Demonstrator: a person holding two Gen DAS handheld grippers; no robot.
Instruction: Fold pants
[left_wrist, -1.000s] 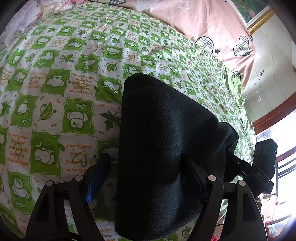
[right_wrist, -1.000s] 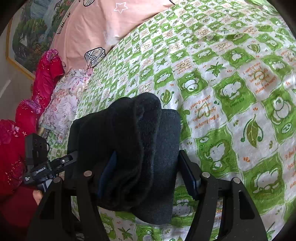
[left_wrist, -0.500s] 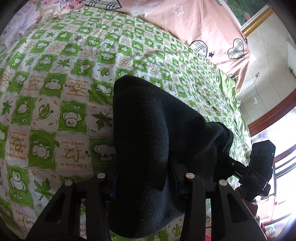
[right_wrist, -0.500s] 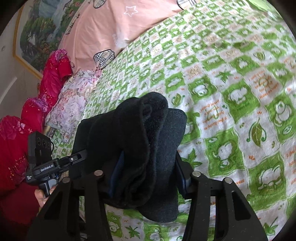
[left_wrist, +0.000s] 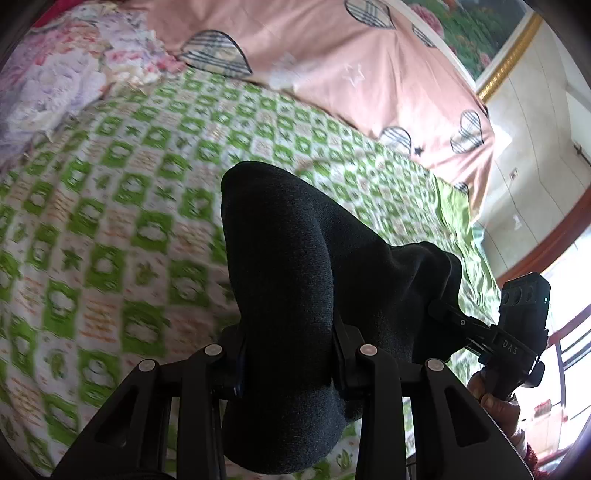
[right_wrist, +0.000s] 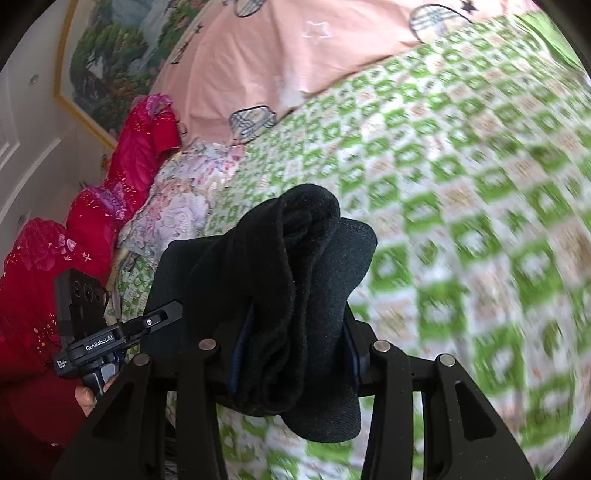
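Observation:
The black pants (left_wrist: 295, 280) are bunched into a thick folded bundle, held up over the green-and-white patterned bedspread (left_wrist: 110, 229). My left gripper (left_wrist: 288, 354) is shut on one end of the pants, the cloth filling the gap between the fingers. My right gripper (right_wrist: 295, 339) is shut on the other end (right_wrist: 291, 273), where the layers stack in rolls. Each gripper shows in the other's view: the right at the right edge (left_wrist: 509, 332), the left at the left (right_wrist: 96, 332). The fingertips are hidden by cloth.
A pink quilt with plaid hearts (left_wrist: 351, 62) lies across the head of the bed. A floral cloth (right_wrist: 173, 214) and a red padded garment (right_wrist: 122, 181) lie at the bed's side. A framed picture (right_wrist: 122, 55) hangs on the wall.
Both grippers have closed from open onto the pants and lifted the bundle. Both views have tilted up toward the head of the bed, with motion blur now.

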